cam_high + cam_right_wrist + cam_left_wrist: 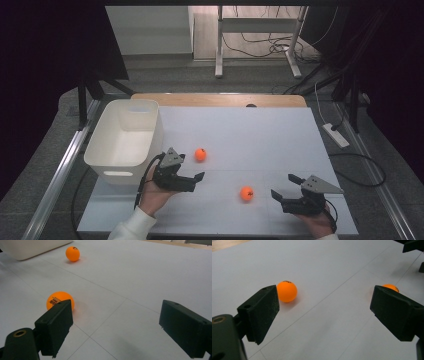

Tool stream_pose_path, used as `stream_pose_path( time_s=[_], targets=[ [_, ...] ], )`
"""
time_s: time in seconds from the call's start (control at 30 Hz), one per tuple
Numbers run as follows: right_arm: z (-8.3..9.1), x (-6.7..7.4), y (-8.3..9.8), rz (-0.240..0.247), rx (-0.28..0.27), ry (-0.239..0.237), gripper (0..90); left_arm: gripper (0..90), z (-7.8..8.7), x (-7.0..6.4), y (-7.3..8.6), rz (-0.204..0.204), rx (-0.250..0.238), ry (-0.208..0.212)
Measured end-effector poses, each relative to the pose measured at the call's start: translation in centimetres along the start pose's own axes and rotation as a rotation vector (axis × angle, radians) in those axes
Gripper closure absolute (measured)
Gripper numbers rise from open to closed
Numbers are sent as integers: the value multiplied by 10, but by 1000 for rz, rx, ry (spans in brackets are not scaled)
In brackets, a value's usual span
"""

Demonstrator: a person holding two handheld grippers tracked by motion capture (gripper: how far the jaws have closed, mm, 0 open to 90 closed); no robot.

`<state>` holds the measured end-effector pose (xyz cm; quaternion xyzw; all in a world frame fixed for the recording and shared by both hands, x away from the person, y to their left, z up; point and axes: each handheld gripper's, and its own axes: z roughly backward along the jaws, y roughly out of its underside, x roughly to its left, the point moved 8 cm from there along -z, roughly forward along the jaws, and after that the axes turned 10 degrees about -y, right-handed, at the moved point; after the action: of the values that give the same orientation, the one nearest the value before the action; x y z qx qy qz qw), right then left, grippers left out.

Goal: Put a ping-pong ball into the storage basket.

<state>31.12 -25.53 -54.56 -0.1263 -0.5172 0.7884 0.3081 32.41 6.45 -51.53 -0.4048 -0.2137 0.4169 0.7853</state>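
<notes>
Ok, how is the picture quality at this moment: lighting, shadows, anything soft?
High view: white table evenly lit, surroundings very dark, both orange balls small but clear. Left gripper view: nearest ball fairly sharp with a soft shadow, its close black claw pads slightly soft. Right gripper view: near ball print visible but not readable, far ball a little soft; no strong glare.

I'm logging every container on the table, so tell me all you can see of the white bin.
The bin is a white, smooth, plastic-looking tub with rounded corners, a rolled rim and a slot handle in its near wall. It stands upright and open-topped at the left edge of the white table, and looks empty. The left gripper hovers just right of its near corner; whether they touch I cannot tell. An orange ball lies apart, to its right.
</notes>
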Motion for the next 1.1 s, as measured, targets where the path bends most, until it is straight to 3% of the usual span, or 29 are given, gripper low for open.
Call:
stream_pose_path(
  time_s=[0.4, 1.1],
  targets=[
    [0, 0, 1, 0, 4, -4, 116, 100, -18, -1, -12, -9, 24, -11],
    [-1, 0, 1, -2, 7, -4, 116, 102, -40, 14, -32, -3, 69, -38]
  ],
)
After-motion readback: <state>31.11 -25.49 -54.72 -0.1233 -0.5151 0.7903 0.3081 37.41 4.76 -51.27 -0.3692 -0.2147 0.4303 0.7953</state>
